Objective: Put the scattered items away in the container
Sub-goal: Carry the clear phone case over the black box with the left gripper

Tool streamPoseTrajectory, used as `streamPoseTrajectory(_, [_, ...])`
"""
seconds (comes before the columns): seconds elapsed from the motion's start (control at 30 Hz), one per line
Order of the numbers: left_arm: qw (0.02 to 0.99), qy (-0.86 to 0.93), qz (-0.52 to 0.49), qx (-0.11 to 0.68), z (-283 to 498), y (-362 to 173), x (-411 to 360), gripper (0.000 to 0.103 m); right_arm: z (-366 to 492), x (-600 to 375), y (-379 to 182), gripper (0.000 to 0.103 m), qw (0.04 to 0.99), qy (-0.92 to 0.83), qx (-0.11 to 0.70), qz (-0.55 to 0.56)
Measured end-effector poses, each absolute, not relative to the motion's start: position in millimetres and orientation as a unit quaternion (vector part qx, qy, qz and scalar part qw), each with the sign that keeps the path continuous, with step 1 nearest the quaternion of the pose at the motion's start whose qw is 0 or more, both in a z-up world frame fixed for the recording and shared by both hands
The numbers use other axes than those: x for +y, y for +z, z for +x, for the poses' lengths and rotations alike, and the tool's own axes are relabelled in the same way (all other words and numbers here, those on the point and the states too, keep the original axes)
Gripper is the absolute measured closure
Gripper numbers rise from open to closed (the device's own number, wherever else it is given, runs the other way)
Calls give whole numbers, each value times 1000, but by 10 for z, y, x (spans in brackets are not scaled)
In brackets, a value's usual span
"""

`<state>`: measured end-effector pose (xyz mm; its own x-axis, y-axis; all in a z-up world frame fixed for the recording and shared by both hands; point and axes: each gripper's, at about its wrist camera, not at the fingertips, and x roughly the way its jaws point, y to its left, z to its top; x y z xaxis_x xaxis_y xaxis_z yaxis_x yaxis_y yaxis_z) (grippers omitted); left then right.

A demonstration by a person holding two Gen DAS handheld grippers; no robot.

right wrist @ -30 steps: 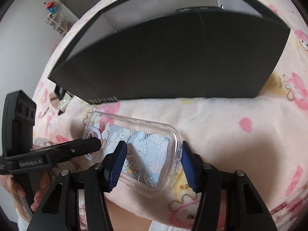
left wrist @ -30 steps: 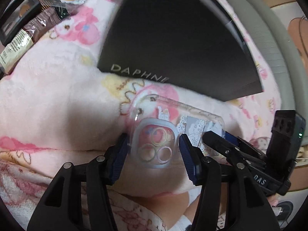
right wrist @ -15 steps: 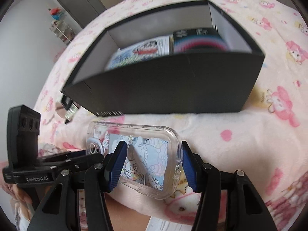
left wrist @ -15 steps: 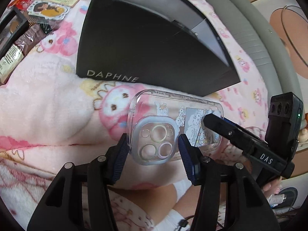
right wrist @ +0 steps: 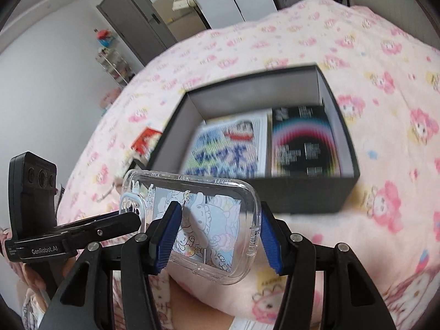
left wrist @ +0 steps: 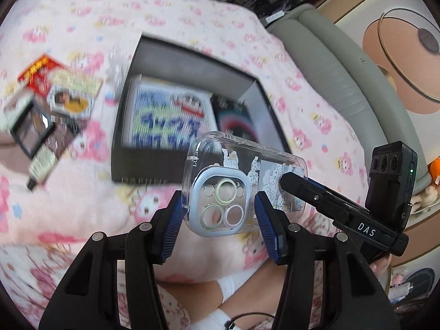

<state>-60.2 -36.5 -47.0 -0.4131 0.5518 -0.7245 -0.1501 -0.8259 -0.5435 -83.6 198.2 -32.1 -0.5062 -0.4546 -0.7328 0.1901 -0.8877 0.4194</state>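
Observation:
A clear phone case (left wrist: 220,200) printed with cartoon figures hangs in the air above the pink blanket, just in front of the black box (left wrist: 143,170). My left gripper (left wrist: 220,220) is shut on its camera end. My right gripper (right wrist: 217,236) is shut on the other end of the phone case (right wrist: 209,214). Each tool shows in the other's view: right fingers (left wrist: 302,189), left fingers (right wrist: 118,225). The open black box (right wrist: 302,195) holds a blue-and-white packet (right wrist: 225,148) and a black packet with rainbow arcs (right wrist: 302,143).
Snack packets (left wrist: 71,90) and a dark flat palette (left wrist: 33,132) lie scattered on the blanket left of the box. A grey padded edge (left wrist: 330,68) runs along the far right. A person's hand (right wrist: 30,277) holds the left tool.
Both grippers have risen together with the phone case, lifting it off the blanket. The box has dropped lower in view, so its inside now shows.

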Motion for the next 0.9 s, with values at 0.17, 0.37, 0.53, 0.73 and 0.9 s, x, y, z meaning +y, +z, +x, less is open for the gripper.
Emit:
streamPoseTrajectory(0.17, [210,827,-473,-219,-889,-285,-368,51,-1154,1950,-58,51,203,-865,-126,441])
streamPoseTrajectory(0.37, [175,828,-487,-215,-1359,-370,-363,51,-1729,1841,-63,51,216,-858,-97,456])
streamPoseTrajectory(0.53, [150,801,-540,-212,-1781,-758,-285,50,-2139,1814,-394,51,213,-839,-79,495])
streamPoseTrajectory(0.73, [117,789,-581,-160,-1922,-1033,-85,49,-2266,1891,-895,51,212,-810,-95,538])
streamPoseTrajectory(0.9, [110,777,-605,-132,-1958,-1162,57,44,-2270,1941,-1021,51,204,-804,-99,550])
